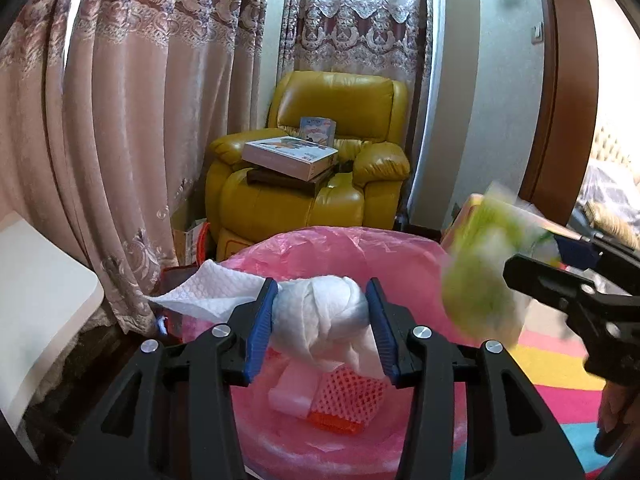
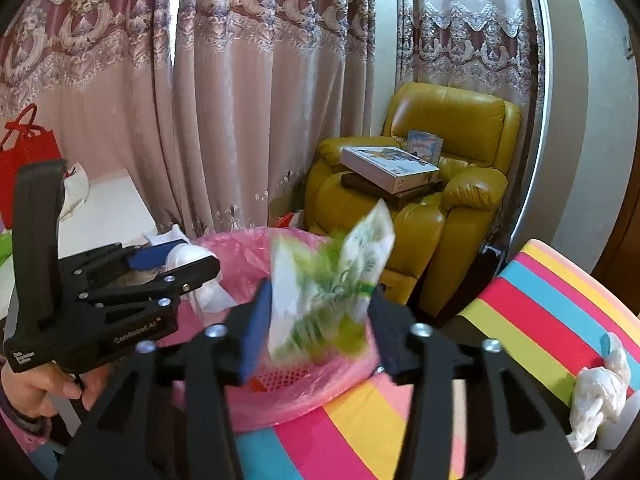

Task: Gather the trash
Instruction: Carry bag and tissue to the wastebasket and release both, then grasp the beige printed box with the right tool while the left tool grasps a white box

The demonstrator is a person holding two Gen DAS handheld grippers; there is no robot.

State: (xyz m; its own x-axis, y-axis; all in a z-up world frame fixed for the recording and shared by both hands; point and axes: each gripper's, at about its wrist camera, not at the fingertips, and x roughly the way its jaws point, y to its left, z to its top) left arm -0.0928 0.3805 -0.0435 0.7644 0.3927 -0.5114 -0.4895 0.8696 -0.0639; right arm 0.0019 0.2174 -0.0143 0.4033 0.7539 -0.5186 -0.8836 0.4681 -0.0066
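Curtains (image 1: pixel 132 120) of pink lace hang at nine o'clock from where I stand over the bin. Beside them, low on that side, sits a white tabletop (image 1: pixel 36 292); the right wrist view also shows a red bag (image 2: pixel 28 152) standing on it.

My left claw (image 1: pixel 320 320) is clenched on a wad of white paper towel (image 1: pixel 316 316): both blue pads press its sides, and a loose flap trails out toward nine o'clock. The wad hangs right over the open mouth of the pink-lined trash bin (image 1: pixel 340 244). Down inside the liner lie a pink foam net (image 1: pixel 352 396), something orange and a white scrap.

At twelve o'clock, past the bin, a yellow leather armchair (image 1: pixel 332 120) holds a flat white box (image 1: pixel 288 156) on a darker one, with a small picture book propped behind them.

At three o'clock my right claw (image 2: pixel 320 320) is released, fingers spread. A green-and-white wrapper (image 2: pixel 332 280) sits blurred between them above the bin's rim; I cannot tell whether it touches the left pad, and it is clear of the right one.

Farther toward three o'clock a striped mat (image 2: pixel 540 312) in bright colours runs beside the bin, and a crumpled white tissue (image 2: pixel 596 396) lies on it near its far edge.
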